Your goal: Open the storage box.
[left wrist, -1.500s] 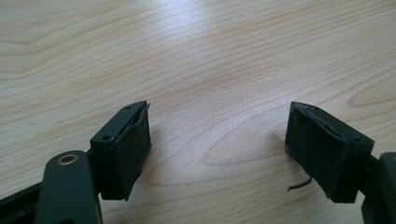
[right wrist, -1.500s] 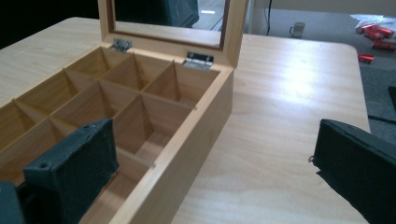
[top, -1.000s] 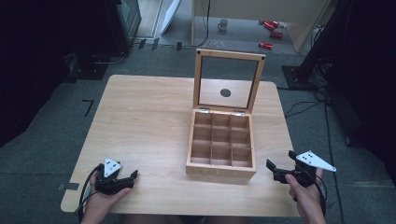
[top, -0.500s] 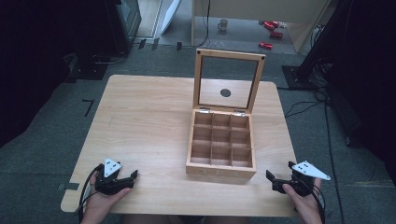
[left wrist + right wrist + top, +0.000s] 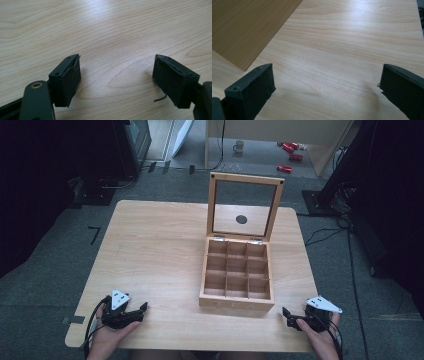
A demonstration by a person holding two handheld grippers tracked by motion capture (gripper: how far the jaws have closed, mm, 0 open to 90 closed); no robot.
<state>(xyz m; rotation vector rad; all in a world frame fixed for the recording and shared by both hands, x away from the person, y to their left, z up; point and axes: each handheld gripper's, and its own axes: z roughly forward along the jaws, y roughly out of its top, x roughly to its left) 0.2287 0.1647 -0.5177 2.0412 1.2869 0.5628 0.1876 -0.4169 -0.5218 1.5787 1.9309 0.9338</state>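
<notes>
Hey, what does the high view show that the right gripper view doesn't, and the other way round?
High view: the whole wooden box with its glass lid standing open, nine empty compartments, both hands, the left gripper and the floor around the table.

Right gripper view: a close look between the right gripper and its wide-open jaws, nothing between them, plus fine wood grain.

Both: the light wooden tabletop and the box's side.

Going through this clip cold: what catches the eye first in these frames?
The wooden box right of the table's centre, its windowed lid standing upright and its nine compartments empty. Then the two open grippers at the near edge: the left gripper near the left corner, the right gripper beside the box's front right corner.
</notes>
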